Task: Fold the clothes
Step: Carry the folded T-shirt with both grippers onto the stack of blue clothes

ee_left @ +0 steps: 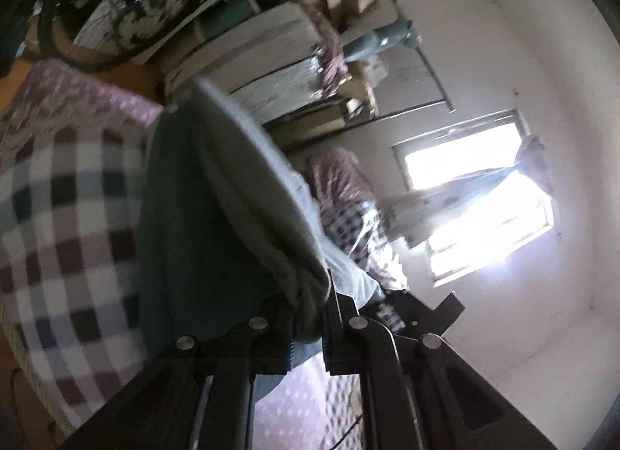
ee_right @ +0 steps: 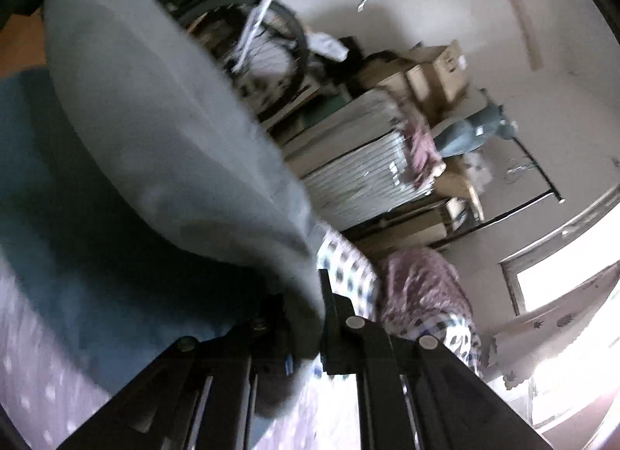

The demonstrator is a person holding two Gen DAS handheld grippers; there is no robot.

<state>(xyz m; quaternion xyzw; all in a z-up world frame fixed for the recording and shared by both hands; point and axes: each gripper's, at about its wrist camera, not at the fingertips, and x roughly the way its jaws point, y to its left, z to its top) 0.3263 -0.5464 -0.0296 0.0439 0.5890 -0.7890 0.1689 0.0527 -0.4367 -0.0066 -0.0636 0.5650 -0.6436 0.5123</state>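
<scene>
spread across the bed [ee_left: 58, 194] at nine o'clock in the left wrist view, a checked blanket, with dotted pink sheet [ee_right: 35, 384] showing at seven o'clock in the right wrist view. draped over it, a teal and grey garment [ee_left: 217, 194], running from eleven o'clock down to the centre of the left view, blurred, its bunched edge pinched in the left gripper [ee_left: 308, 318], jaws nearly closed on the cloth. in the right view, the same garment [ee_right: 162, 132] as a broad grey sheet from ten o'clock to the centre, teal part lying flat at eight o'clock, its lower edge clamped in the right gripper [ee_right: 306, 330], jaws likewise almost together with cloth between them. beyond, at one o'clock, a white cabinet [ee_right: 360, 163] piled with cardboard boxes [ee_right: 438, 70]. at twelve o'clock, a bicycle [ee_right: 271, 31]. at three o'clock in the left view, a bright window [ee_left: 476, 202]. near the centre right, a pink patterned bundle [ee_right: 422, 287] on the bed's far end.
</scene>
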